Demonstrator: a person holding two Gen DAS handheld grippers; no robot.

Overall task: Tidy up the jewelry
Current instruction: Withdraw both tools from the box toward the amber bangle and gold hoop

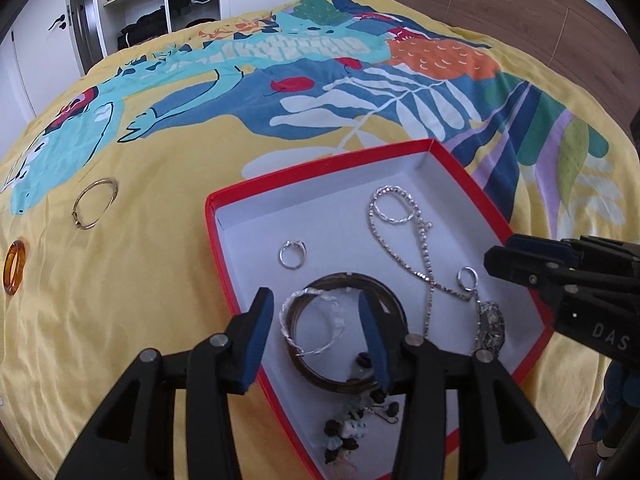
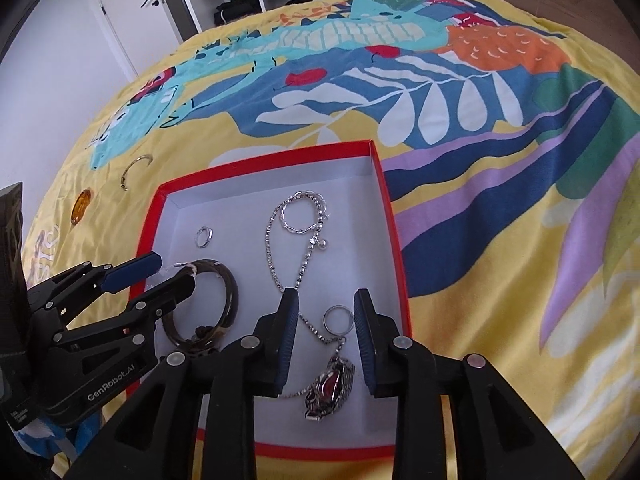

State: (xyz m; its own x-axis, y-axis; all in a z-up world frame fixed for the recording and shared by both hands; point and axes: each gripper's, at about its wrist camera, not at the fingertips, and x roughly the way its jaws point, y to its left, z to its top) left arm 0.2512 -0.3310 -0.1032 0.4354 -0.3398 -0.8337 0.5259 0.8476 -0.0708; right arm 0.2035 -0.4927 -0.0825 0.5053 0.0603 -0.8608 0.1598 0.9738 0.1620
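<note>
A red box (image 1: 219,240) with a white inside lies on the bed and holds jewelry. My left gripper (image 1: 318,336) is open over a dark bangle (image 1: 394,300) and a silver bracelet (image 1: 296,306), holding nothing. My right gripper (image 2: 326,336) is open above a silver ring (image 2: 339,317) and a red-stone pendant (image 2: 328,386) on a rhinestone chain (image 2: 269,256). A small silver ring (image 1: 292,255) and a twisted silver bracelet (image 1: 394,206) also lie in the box. A gold bangle (image 1: 95,203) and an amber ring (image 1: 15,266) lie on the bedspread to the left.
The bedspread (image 1: 160,320) is yellow with a bright leaf print. A beaded piece (image 1: 346,432) lies at the box's near end. An open wardrobe (image 1: 160,0) and a white door (image 2: 132,12) stand beyond the bed. A wooden headboard (image 1: 520,4) is at the far right.
</note>
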